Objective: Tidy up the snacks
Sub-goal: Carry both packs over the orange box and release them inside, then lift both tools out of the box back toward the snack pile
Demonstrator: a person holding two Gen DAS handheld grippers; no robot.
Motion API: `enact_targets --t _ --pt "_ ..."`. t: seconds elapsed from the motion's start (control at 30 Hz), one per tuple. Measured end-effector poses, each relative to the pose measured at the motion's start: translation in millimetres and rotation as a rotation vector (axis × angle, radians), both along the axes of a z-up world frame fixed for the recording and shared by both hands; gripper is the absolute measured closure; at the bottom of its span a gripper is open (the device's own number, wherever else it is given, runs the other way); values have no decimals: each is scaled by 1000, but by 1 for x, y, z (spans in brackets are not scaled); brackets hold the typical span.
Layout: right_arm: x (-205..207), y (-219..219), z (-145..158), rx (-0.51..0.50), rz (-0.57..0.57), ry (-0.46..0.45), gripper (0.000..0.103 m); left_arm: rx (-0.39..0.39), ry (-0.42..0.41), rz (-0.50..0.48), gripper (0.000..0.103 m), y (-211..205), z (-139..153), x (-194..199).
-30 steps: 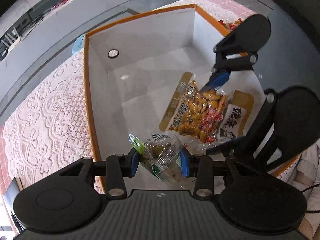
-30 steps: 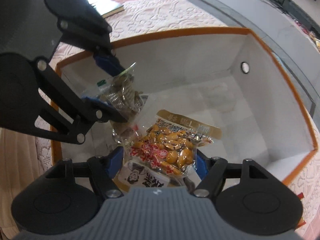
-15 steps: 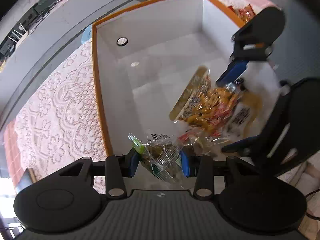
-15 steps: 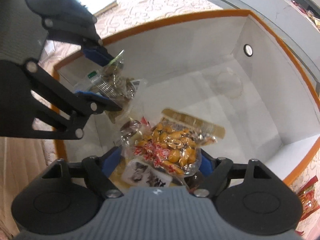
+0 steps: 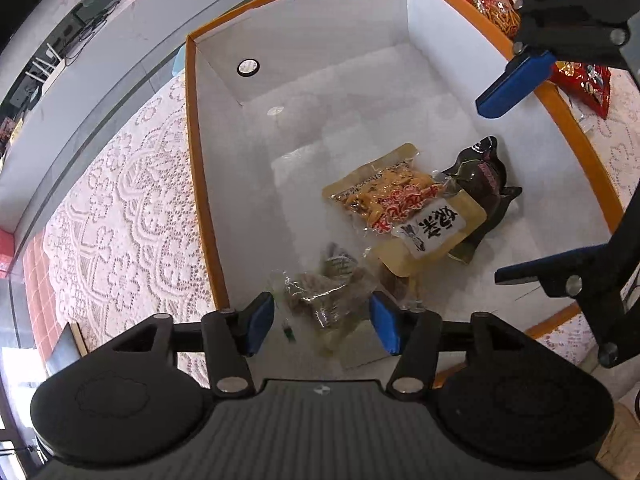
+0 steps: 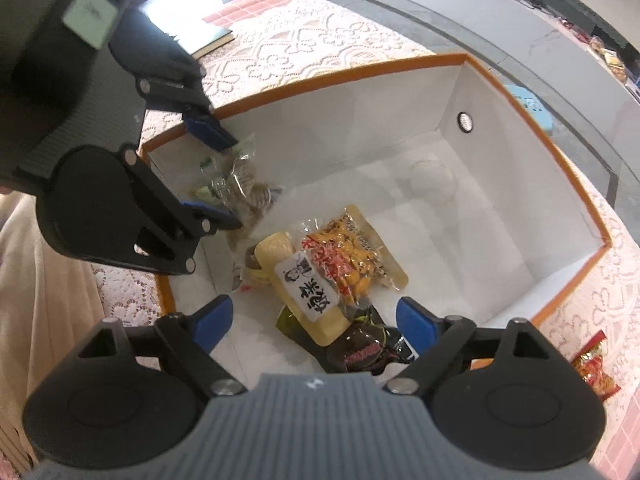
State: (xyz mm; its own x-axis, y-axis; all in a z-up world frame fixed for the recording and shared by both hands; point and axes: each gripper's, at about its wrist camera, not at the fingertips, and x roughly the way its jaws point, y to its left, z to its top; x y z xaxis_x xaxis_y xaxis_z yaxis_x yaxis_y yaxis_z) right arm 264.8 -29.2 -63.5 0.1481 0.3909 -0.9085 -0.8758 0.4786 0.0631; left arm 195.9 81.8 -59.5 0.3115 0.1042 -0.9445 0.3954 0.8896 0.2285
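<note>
1. The left gripper (image 5: 322, 322) has just been opening; the clear crinkled packet of brown snacks (image 5: 320, 294) lies between its blue pads, no longer squeezed.
2. The right gripper (image 6: 316, 326) has also just been opening and hangs empty and wide above the yellow-and-red bean packet (image 6: 348, 256).
3. Both packets lie inside the white, orange-rimmed cardboard box (image 5: 192, 128).

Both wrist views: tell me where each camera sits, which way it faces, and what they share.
Left wrist: sits on the left claw, looks steeply down into the box; own claw open above the clear packet, right claw at the right edge.
Right wrist: sits on the right claw, looks down into the same box from the opposite side; own claw open, left claw and a pale sleeve at left.
Shared: box, clear packet, orange snack pack, dark packet, lace cloth.
</note>
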Motion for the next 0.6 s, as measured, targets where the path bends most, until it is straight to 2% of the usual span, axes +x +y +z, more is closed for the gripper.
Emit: enact_targets --t 0.1,0.27,0.43,0.6 --pt "-5 -7 10 18 -20 -8 17 15 -39 1 31 -5 14 -9" --pt "-13 -24 25 55 -77 -43 17 17 -123 13 31 -12 39 -21" --pt "-26 -58 50 175 -236 -116 17 -47 -257 17 31 -27 69 -45" --pt "-53 -104 71 306 -427 -198 16 -151 -381 42 31 -48 86 -68"
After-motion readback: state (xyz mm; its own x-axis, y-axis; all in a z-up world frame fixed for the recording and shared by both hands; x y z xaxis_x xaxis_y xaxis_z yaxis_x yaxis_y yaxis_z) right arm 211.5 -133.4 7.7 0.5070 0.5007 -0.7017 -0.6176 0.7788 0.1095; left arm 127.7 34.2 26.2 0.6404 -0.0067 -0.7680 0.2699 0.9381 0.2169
